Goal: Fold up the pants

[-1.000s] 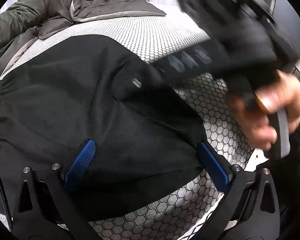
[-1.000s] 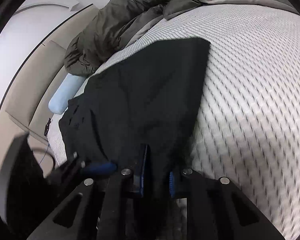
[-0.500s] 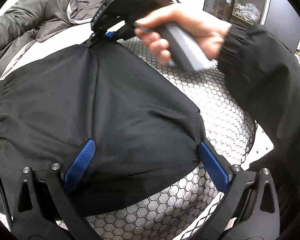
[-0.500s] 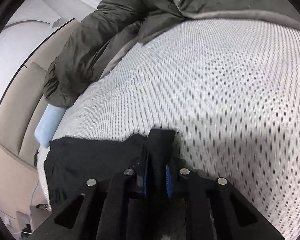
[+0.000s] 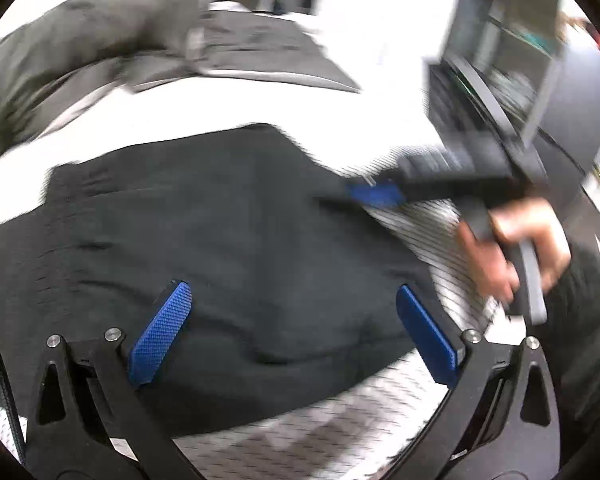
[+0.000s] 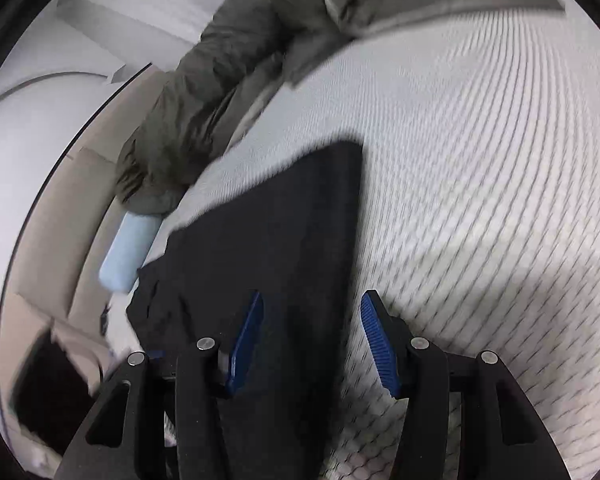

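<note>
One pair of black pants (image 5: 228, 248), lying folded on the bed (image 5: 340, 432) toward its near edge, far edge straight and flat on the white mesh cover. Right claw (image 6: 312, 344): jaws have just been opening; half a second ago they pinched a corner of the cloth, now the blue pads (image 6: 246, 344) stand apart with the fabric loose beneath and between them, not pressed. Reading: the carried fold has been laid down and released. Left claw (image 5: 296, 336): wide, nothing held, poised above the near part of the pants. Person's hand (image 5: 516, 248) on the right claw's handle, near the bed's right edge. Grey duvet (image 6: 204, 92) bunched at the far corner; light blue pillow (image 6: 128, 252) beside the headboard edge.
</note>
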